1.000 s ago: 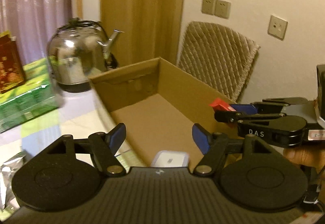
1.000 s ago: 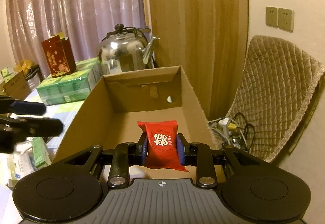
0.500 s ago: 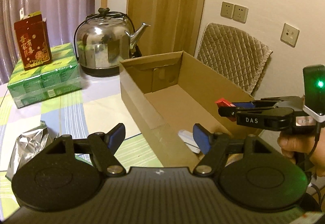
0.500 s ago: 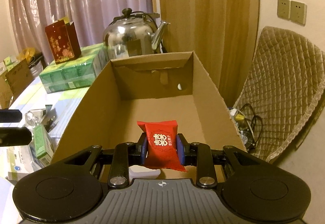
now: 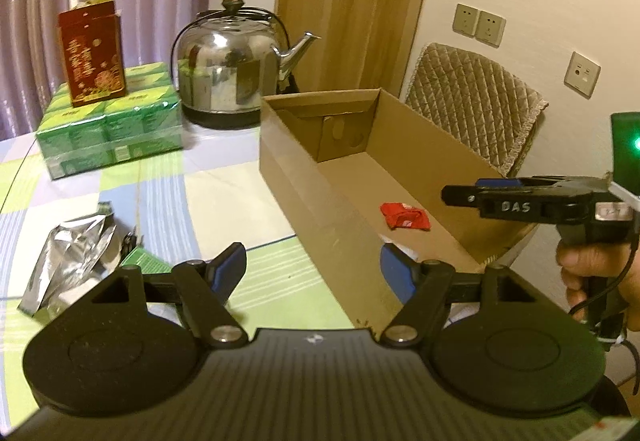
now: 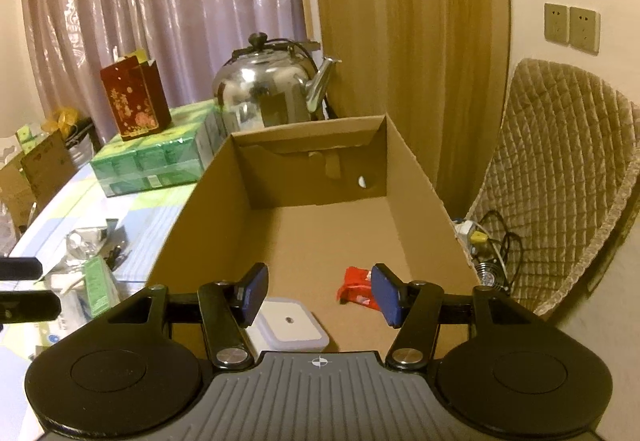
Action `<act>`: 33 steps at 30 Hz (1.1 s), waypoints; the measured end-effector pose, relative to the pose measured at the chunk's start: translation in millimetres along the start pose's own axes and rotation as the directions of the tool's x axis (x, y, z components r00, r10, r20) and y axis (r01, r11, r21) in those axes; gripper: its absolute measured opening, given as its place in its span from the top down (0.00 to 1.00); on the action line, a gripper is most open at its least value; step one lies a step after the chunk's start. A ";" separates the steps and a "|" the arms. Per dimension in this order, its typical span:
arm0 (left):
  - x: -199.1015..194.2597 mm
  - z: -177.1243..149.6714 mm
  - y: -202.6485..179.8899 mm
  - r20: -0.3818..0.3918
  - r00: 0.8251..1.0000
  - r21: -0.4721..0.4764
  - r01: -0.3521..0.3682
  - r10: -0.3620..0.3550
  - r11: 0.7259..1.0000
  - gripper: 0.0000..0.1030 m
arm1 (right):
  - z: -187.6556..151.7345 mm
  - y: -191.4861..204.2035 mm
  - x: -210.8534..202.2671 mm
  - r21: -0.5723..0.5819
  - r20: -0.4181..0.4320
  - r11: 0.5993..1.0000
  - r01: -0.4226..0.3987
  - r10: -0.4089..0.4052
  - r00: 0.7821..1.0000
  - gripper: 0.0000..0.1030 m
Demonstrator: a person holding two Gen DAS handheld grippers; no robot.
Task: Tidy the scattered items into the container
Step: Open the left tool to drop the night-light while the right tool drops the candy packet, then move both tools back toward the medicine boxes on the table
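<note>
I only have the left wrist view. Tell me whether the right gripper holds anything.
Observer: No. In the right wrist view the right gripper is open. Its jaws have just been opening and nothing is between them. The red packet lies on the floor of the box.
Operator: List what else is in the box.
Observer: A white lidded tub sits at the near end, left of the packet.
Operator: Check the floor beside the box.
Observer: A power strip with cables lies there, by the quilted chair.
</note>
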State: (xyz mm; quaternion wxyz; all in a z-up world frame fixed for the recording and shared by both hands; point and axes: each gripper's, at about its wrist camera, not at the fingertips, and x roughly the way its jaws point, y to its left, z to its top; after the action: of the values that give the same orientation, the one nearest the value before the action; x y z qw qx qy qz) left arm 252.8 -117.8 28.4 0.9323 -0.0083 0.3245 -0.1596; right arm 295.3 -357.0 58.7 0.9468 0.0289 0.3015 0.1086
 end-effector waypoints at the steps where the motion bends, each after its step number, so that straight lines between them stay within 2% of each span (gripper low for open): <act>1: -3.0 -2.1 0.4 -0.001 1.000 -0.003 -0.003 0.003 1.000 0.31 | -0.3 2.1 -4.2 0.000 0.003 1.000 -0.003 0.003 1.000 0.46; 6: -22.4 -14.3 1.1 -0.002 1.000 -0.010 -0.031 0.031 0.999 0.30 | -2.9 16.9 -28.1 -0.017 0.023 1.000 -0.024 0.024 0.999 0.45; 9: -37.1 -23.7 3.5 -0.003 0.999 -0.018 -0.053 0.053 0.998 0.30 | -5.8 30.6 -44.4 -0.032 0.039 0.999 -0.039 0.041 0.998 0.40; 11: -47.2 -30.2 7.2 -0.004 0.998 -0.023 -0.068 0.068 0.997 0.28 | -8.4 41.2 -56.3 -0.048 0.054 0.997 -0.055 0.058 0.997 0.30; 14: -66.1 -44.3 15.6 -0.007 0.994 -0.030 -0.108 0.108 0.994 0.24 | -13.7 58.0 -71.6 -0.069 0.076 0.995 -0.077 0.082 0.994 0.21; 17: -86.1 -61.4 28.6 -0.015 0.989 -0.054 -0.150 0.149 0.987 0.21 | -23.5 76.4 -84.8 -0.062 0.087 0.992 -0.111 0.116 0.989 0.08; 20: -105.7 -81.5 42.8 -0.033 0.979 -0.075 -0.205 0.203 0.976 0.15 | -34.5 96.6 -92.7 -0.067 0.080 0.986 -0.153 0.158 0.984 0.02; 26: -141.4 -117.1 75.3 -0.079 0.952 -0.131 -0.303 0.295 0.944 0.02 | -55.8 137.0 -96.0 -0.106 0.027 0.968 -0.226 0.230 0.973 0.02; 29: -154.6 -131.1 86.0 -0.100 0.936 -0.131 -0.348 0.337 0.928 0.01 | -64.3 153.9 -92.9 -0.130 -0.002 0.959 -0.253 0.255 0.967 0.02; 33: -167.2 -143.6 95.0 -0.122 0.924 -0.140 -0.377 0.361 0.916 0.01 | -74.7 170.4 -87.5 -0.145 -0.041 0.949 -0.279 0.276 0.960 0.02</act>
State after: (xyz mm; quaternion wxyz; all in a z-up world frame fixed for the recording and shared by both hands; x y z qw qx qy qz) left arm 69.9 35.6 4.4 0.9257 -0.0148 0.3753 0.0457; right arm 150.6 -211.2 67.6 0.9186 -0.0012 0.2949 0.2631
